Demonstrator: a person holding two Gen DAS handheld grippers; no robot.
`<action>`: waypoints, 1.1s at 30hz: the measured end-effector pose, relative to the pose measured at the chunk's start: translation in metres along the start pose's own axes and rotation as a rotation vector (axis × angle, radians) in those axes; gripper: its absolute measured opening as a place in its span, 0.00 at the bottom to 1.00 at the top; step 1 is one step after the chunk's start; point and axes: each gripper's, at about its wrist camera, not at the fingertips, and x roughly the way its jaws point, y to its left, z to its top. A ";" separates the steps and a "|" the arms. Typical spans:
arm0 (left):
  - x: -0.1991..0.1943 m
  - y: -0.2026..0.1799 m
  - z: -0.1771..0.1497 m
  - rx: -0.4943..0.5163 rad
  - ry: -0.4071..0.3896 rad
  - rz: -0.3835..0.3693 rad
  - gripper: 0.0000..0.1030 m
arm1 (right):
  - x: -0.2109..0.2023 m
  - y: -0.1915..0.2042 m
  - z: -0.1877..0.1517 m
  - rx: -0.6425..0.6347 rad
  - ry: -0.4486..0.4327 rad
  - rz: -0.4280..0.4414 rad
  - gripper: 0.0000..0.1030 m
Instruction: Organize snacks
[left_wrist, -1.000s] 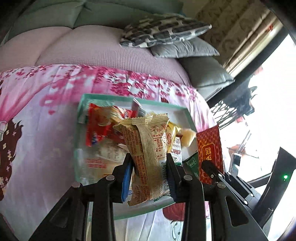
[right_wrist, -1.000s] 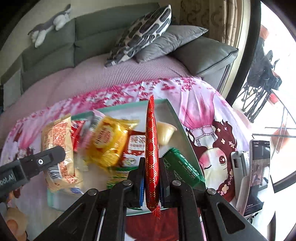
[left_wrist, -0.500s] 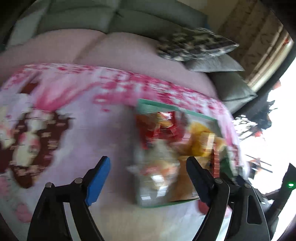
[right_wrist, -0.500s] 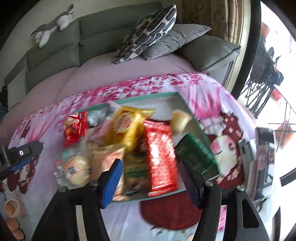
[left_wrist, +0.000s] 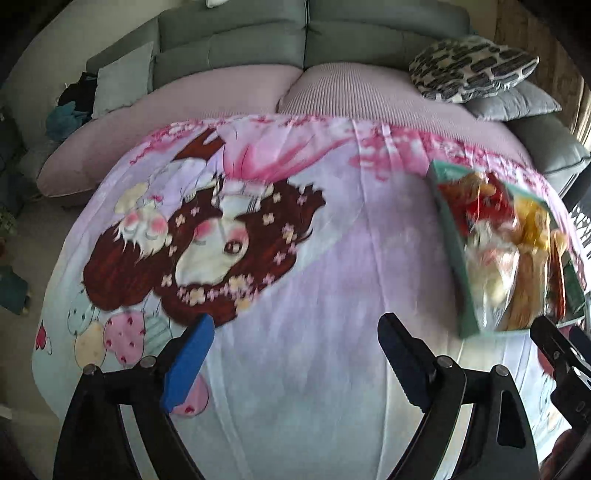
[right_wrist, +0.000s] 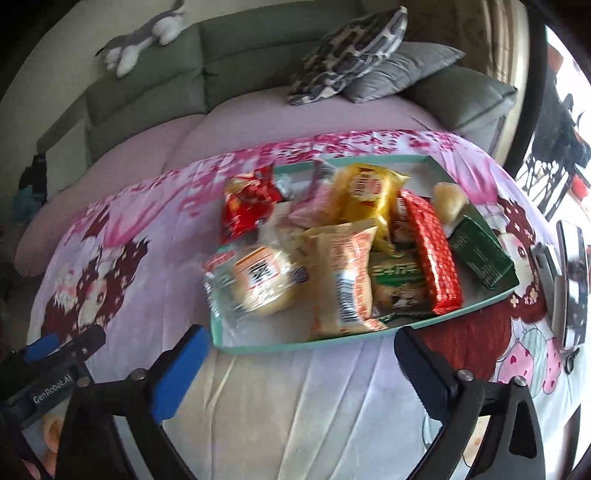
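While both claws' jaws have just been opening, the left gripper (left_wrist: 295, 347) gapes empty over the pink printed cloth (left_wrist: 332, 258). The right gripper (right_wrist: 301, 360) gapes empty too, with the shallow teal snack-filled tray (right_wrist: 476, 301) at twelve o'clock.

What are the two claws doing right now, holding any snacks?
Left gripper: open, holding nothing; its jaws have just been opening.
Right gripper: open, holding nothing; its jaws have just been opening, near the tray.
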 end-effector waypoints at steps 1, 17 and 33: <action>0.000 0.002 -0.003 0.005 0.005 -0.002 0.88 | 0.001 0.002 -0.002 -0.005 -0.001 -0.006 0.99; 0.006 -0.005 0.000 0.038 0.050 0.040 0.88 | 0.006 -0.003 -0.007 -0.038 0.013 -0.081 1.00; 0.016 -0.011 0.000 0.051 0.080 0.034 0.88 | 0.010 -0.007 -0.009 -0.034 0.028 -0.088 1.00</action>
